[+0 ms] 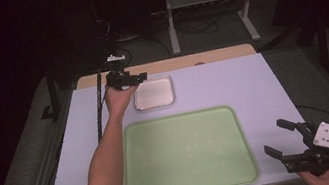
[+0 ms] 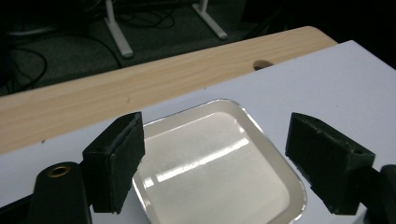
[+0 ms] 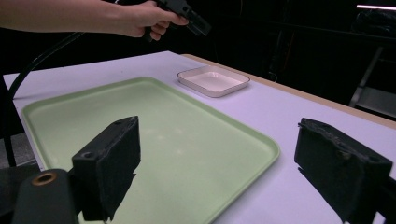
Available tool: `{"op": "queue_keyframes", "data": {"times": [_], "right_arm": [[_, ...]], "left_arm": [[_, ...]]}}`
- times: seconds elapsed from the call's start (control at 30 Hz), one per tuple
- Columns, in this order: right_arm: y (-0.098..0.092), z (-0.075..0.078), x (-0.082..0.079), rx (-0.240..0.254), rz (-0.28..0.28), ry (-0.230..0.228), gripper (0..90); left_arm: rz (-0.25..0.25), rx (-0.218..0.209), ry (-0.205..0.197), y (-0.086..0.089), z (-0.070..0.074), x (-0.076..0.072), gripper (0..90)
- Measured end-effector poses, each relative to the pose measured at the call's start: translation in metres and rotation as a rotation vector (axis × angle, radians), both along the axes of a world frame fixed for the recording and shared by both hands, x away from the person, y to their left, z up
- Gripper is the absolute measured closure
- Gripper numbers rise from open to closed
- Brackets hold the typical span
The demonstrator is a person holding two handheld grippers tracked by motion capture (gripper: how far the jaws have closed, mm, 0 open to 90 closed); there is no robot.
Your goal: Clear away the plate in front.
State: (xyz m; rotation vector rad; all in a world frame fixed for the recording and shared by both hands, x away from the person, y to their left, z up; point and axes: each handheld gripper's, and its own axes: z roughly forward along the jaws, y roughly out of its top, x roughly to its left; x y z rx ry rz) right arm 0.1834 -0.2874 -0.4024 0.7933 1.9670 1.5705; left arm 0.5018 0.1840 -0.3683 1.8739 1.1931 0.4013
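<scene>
A small white square dish [image 1: 153, 93] lies empty on the white tabletop, just beyond a large pale green tray [image 1: 188, 154], also empty. My left gripper [image 1: 134, 79] hovers over the dish's far left corner, open with nothing between its jaws. In the left gripper view the dish [image 2: 210, 172] lies below and between the spread jaws of that gripper [image 2: 215, 140]. My right gripper [image 1: 277, 138] is open and empty near the table's front right corner, right of the tray. The right gripper view looks past its gripper [image 3: 215, 140] across the tray [image 3: 140, 116] to the dish [image 3: 213, 79] and the left gripper [image 3: 187, 16].
A bare wooden strip [image 1: 168, 64] runs along the table's far edge, with a small dark knot [image 2: 263, 64]. A black cable [image 1: 99, 103] trails from the left gripper down the table's left side. A metal stand's legs [image 1: 209, 9] are on the dark floor beyond.
</scene>
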Motion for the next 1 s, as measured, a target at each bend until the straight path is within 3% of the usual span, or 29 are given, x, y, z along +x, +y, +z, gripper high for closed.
{"op": "queue_keyframes", "data": {"times": [0.3,0.6,0.8,1.0], "right_arm": [[-0.002,0.0,-0.001,-0.001,0.0,-0.003,13.5],[-0.003,0.001,-0.001,0.001,0.004,-0.004,13.5],[-0.001,0.001,-0.001,-0.003,0.011,-0.006,13.5],[0.001,0.0,0.0,-0.007,0.017,-0.005,13.5]], "left_arm": [[0.062,-0.026,0.075,0.007,-0.024,0.01,28.8],[0.096,-0.019,0.131,0.011,-0.041,0.017,36.6],[0.117,-0.023,0.196,0.011,-0.056,0.021,42.8],[0.174,-0.032,0.232,0.019,-0.07,0.018,46.3]]}}
